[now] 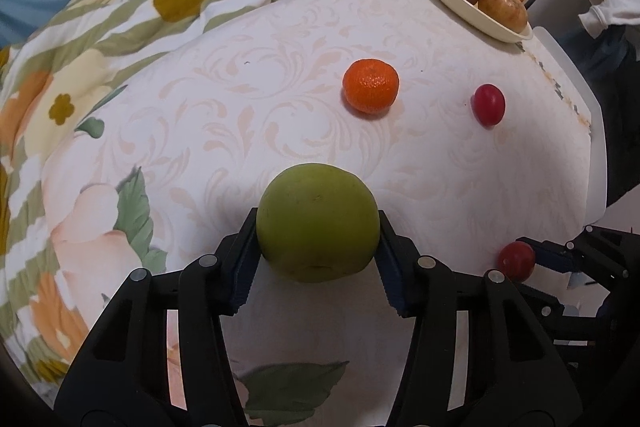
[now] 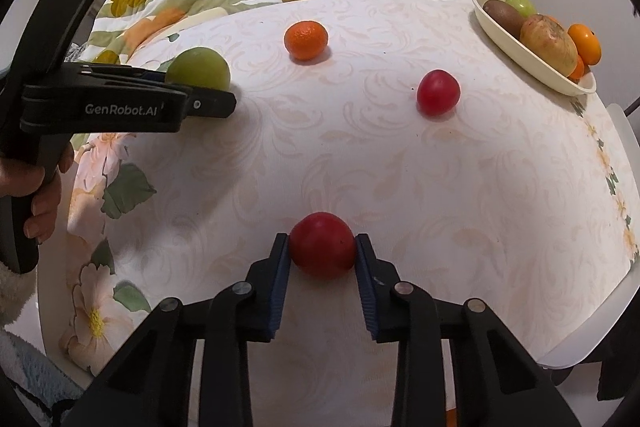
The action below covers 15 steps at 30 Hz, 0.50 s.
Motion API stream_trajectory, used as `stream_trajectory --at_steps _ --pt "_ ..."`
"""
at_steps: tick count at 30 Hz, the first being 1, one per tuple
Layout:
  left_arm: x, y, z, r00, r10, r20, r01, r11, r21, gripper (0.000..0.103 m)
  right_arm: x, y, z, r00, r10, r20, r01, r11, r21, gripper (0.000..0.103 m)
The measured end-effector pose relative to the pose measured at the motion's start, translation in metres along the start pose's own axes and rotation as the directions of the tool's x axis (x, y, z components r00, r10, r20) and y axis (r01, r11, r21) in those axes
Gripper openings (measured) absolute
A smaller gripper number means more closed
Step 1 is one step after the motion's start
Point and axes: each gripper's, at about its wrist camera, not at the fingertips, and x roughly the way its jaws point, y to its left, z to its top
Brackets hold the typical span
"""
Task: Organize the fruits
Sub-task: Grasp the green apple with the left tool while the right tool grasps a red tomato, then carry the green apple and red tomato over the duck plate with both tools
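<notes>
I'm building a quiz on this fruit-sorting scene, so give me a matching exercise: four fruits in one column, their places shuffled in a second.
1. green fruit
2. near red fruit
3. orange mandarin
4. brown kiwi

a. in the cream bowl
b. between the right gripper pads
c. loose on the tablecloth
d. between the left gripper pads

Pairs: 1-d, 2-b, 3-c, 4-a
</notes>
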Motion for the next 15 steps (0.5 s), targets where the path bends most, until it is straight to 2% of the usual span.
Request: stream_trajectory --at_steps 10,15 --pt "-0.022 -0.006 -0.003 0.999 0.011 0.031 -0.01 0.999 -0.032 0.06 -0.015 -0.01 0.007 0.999 0.006 0.036 -0.006 1.0 -0.003 0.029" --pt "-0.043 -0.015 -0.001 0.998 0.034 0.061 -0.031 0.998 -0.059 0.06 -0.032 -0.021 0.015 0.997 0.005 0.083 -0.005 1.0 -0.003 0.029"
